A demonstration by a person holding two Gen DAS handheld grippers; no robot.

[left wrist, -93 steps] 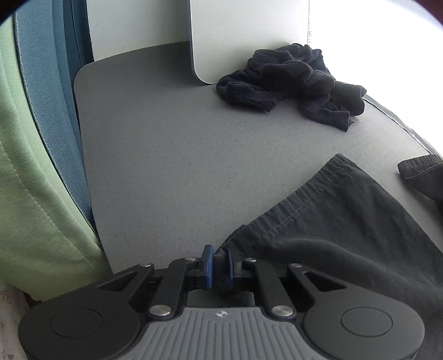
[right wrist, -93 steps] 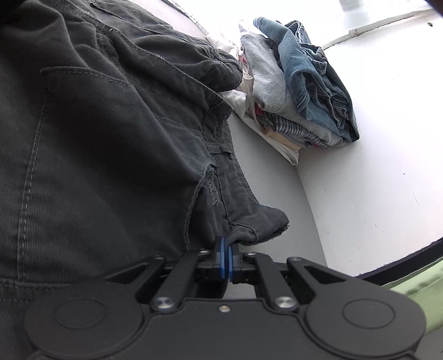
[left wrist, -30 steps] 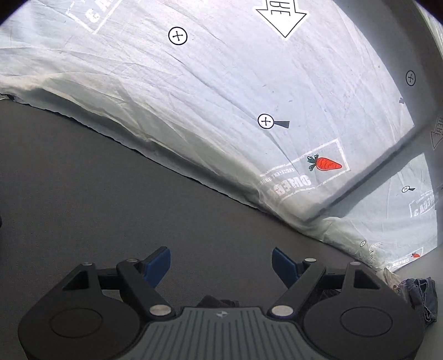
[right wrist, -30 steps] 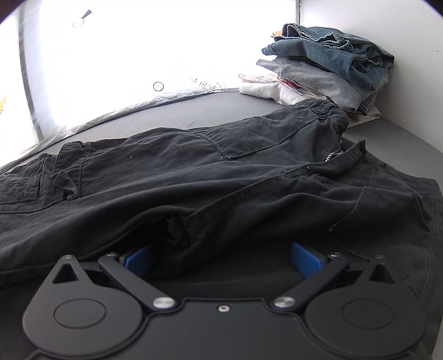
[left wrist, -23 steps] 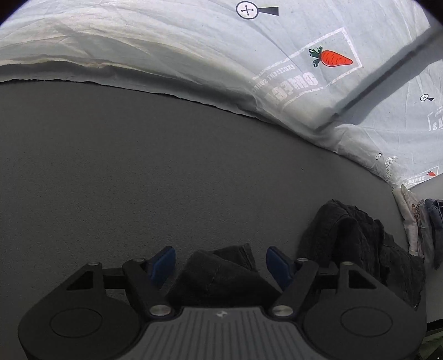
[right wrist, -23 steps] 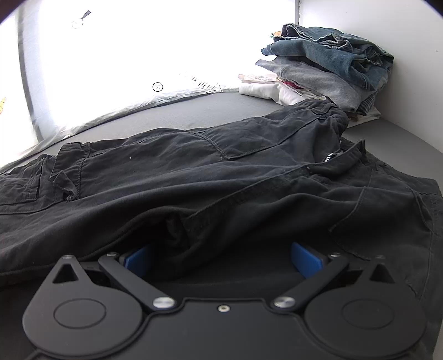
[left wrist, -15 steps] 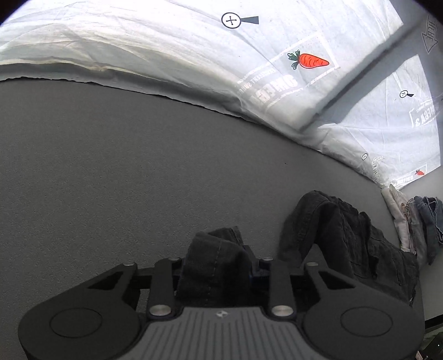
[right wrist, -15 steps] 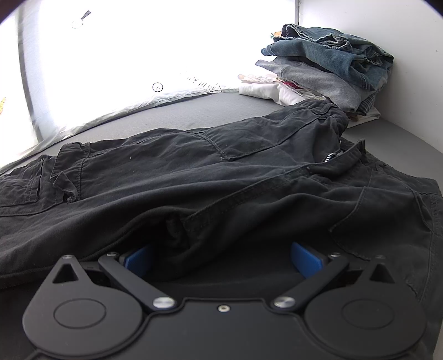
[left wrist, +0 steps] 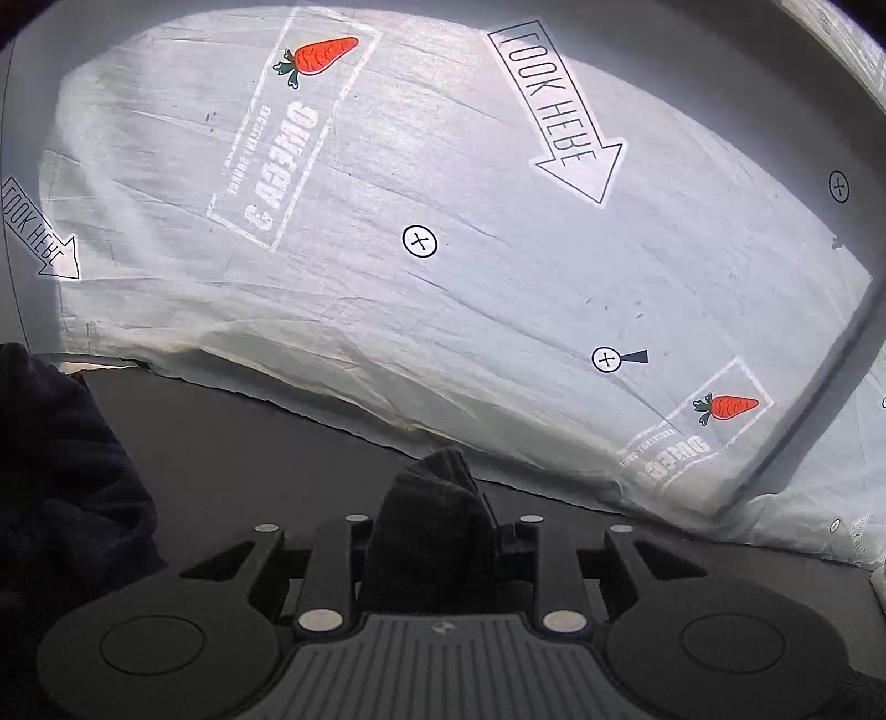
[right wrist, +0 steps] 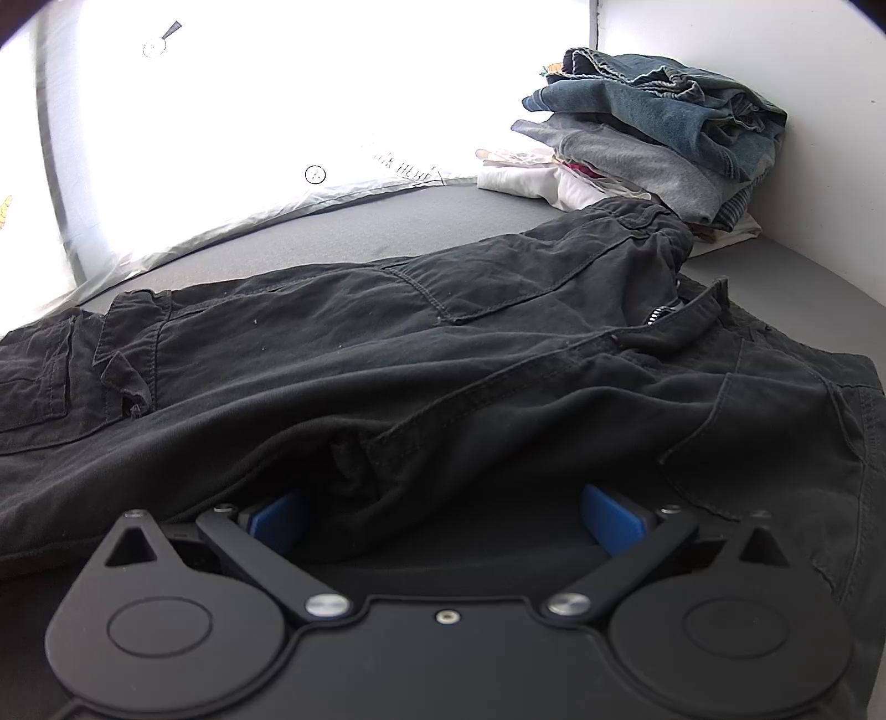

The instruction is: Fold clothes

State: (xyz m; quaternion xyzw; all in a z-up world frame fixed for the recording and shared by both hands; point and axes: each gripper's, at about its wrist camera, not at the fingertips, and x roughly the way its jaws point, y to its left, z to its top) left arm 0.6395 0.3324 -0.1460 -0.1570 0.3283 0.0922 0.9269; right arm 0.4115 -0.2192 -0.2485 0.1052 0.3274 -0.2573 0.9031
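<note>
Black cargo trousers [right wrist: 443,354] lie spread over the grey table in the right wrist view. My right gripper [right wrist: 446,518] is open, its blue pads on either side of a fold of the trousers near the front edge. My left gripper [left wrist: 432,540] is shut on a bunched end of the black trousers [left wrist: 429,515], which sticks up between the fingers. The pads are hidden by the cloth.
A stack of folded clothes [right wrist: 653,138], jeans on top, stands at the back right against a white wall [right wrist: 775,50]. A white printed plastic sheet [left wrist: 443,249] hangs behind the grey table [left wrist: 249,443]. A dark garment [left wrist: 61,471] sits at the left.
My left gripper has shut on the trouser end and lifted, tilting up toward the sheet. The right gripper has stayed open and still over the fold.
</note>
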